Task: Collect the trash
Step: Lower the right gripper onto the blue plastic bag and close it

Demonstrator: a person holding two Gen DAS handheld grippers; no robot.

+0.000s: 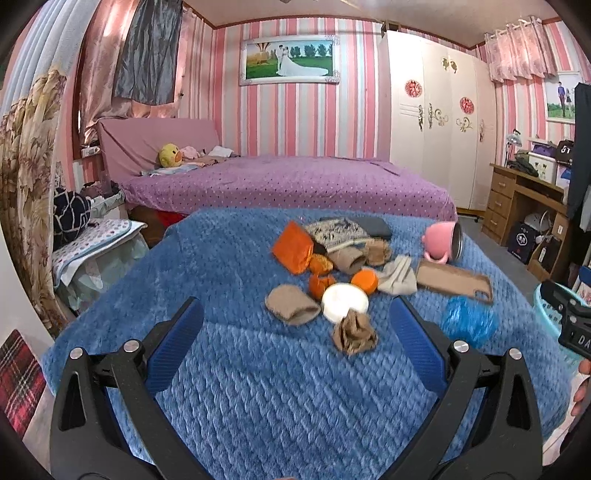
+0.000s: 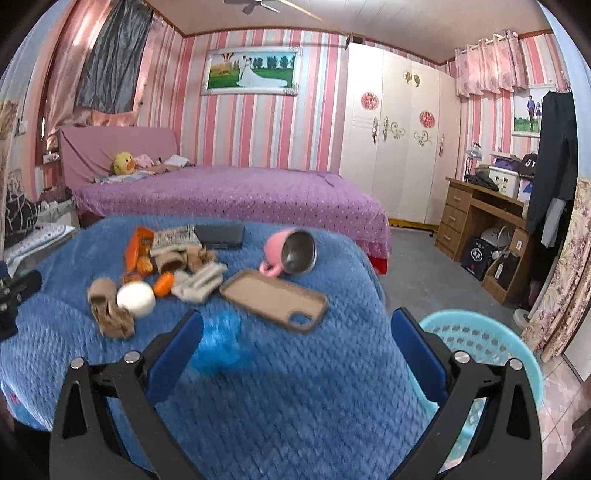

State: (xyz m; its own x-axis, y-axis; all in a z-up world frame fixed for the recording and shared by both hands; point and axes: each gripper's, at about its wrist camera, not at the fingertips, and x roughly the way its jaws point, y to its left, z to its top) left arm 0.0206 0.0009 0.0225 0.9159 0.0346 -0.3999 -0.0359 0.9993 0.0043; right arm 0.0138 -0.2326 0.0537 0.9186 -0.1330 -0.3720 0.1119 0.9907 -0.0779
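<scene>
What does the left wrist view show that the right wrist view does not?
Only the left wrist view shows the red plaid mat and the right tongs at its edge. Only the right wrist view shows the ceiling fan and most of the basket. Both share the blue blanket, the pink cup, the phone case and the blue wrapper.

Blue crumpled thing (image 2: 218,347) smeared by blur, light blue basket (image 2: 480,336) partly behind right tongs (image 2: 295,347), cut off at the left-wrist view's edge
</scene>
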